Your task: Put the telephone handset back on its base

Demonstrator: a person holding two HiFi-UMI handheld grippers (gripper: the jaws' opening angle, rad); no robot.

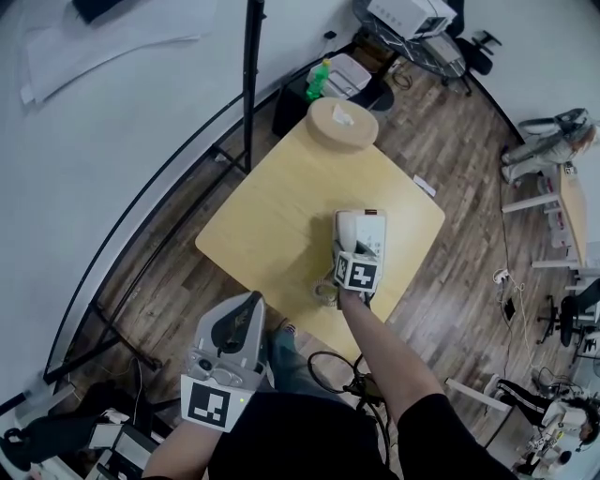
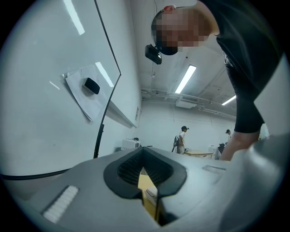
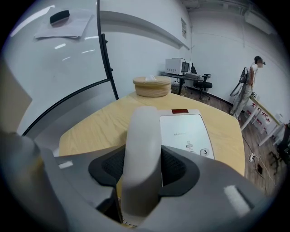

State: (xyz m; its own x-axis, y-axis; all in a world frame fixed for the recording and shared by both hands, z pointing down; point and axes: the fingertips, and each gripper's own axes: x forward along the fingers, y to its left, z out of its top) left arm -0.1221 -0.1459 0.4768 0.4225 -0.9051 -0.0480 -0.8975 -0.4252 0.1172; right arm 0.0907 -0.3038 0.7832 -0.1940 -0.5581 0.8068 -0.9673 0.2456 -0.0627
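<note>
It was an open office or lab: wood-plank floor [image 1: 469, 309], a printer [image 1: 408, 14] and office chair [image 1: 478, 52] at one o'clock, desks [image 1: 572, 211] at three o'clock, ceiling strip lights [image 2: 186, 78].

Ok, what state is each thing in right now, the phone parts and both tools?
handset: clamped in the right tool, lying along the left side of the base; seated or not, unclear.
base: flat on the table.
right tool: shut on the handset.
left tool: shut, empty, off the table.
</note>
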